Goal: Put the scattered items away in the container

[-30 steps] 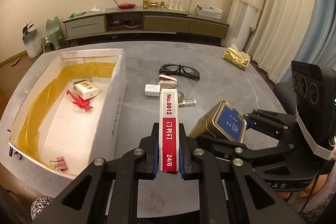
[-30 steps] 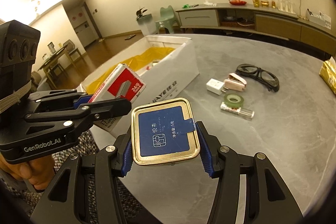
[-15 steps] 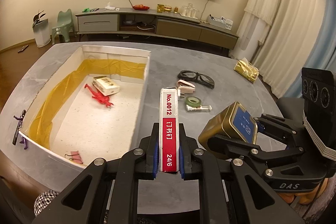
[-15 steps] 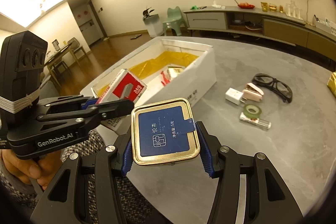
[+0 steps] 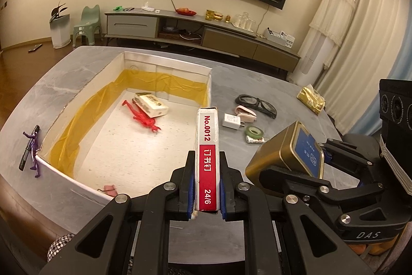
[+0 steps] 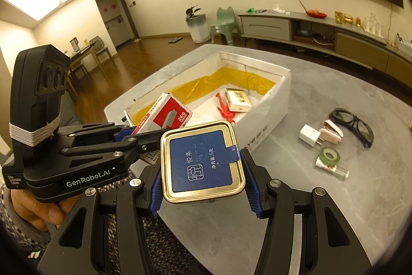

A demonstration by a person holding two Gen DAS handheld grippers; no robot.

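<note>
My left gripper (image 5: 206,193) is shut on a red and white staple box (image 5: 207,146), held above the near right corner of the white container (image 5: 77,99). The same staple box (image 6: 167,117) shows in the right wrist view. My right gripper (image 6: 203,187) is shut on a gold tea tin with a blue lid (image 6: 202,161), held in the air to the right of the container; the tin (image 5: 291,156) also shows in the left wrist view. Inside the container lie a small cream box (image 5: 152,105), a red figure (image 5: 141,117) and a pink binder clip (image 5: 109,189).
On the grey table right of the container lie black glasses (image 5: 257,105), a pink stapler (image 5: 246,114), a white charger (image 5: 231,120), a green tape roll (image 5: 255,132) and a gold packet (image 5: 310,98). A purple figure and a black pen (image 5: 29,146) lie left of the container.
Both grippers have risen and moved left toward the container with their loads held; more of the container's inside shows now.
</note>
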